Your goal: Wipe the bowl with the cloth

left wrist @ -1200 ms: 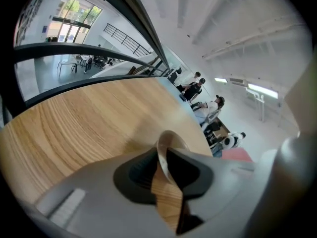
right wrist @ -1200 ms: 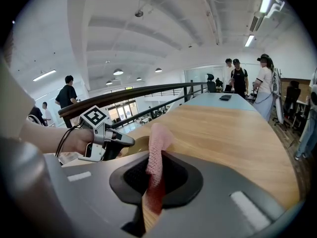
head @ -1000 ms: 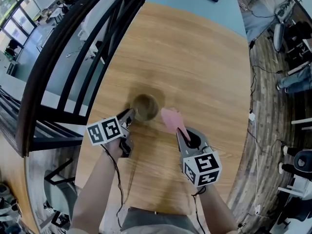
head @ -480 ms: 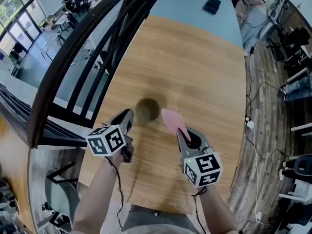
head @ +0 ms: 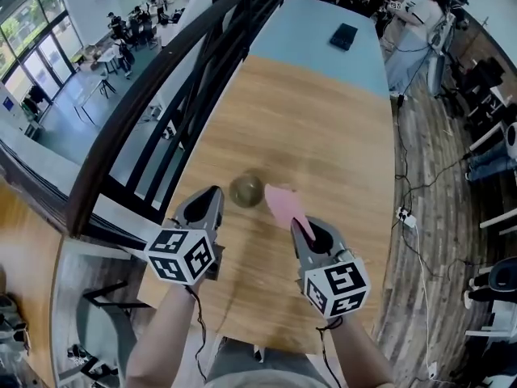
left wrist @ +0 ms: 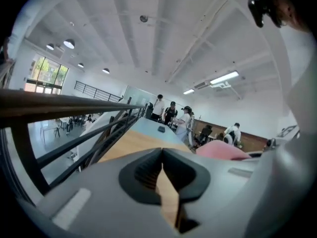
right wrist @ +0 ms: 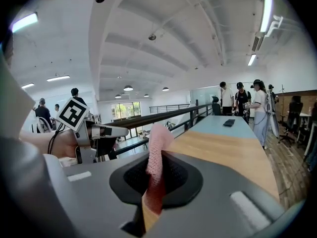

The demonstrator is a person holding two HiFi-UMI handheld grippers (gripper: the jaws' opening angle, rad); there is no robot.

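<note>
A small dark olive bowl stands on the wooden table, on its own. My left gripper hovers just left of the bowl and well above it. Its jaws have just been closing and now meet with nothing between them. My right gripper is shut on the pink cloth, which sticks up from the jaws to the right of the bowl. In the right gripper view the cloth is pinched between the pads, and the left gripper shows beside it.
A dark railing runs along the table's left edge, with a drop to a lower floor beyond it. A dark flat object lies on the pale blue table at the far end. People stand there. Cables lie on the floor at right.
Both grippers have risen away from the table. The left gripper was at the bowl's rim and now stands apart from it with its jaws closed. The bowl stays on the table.
</note>
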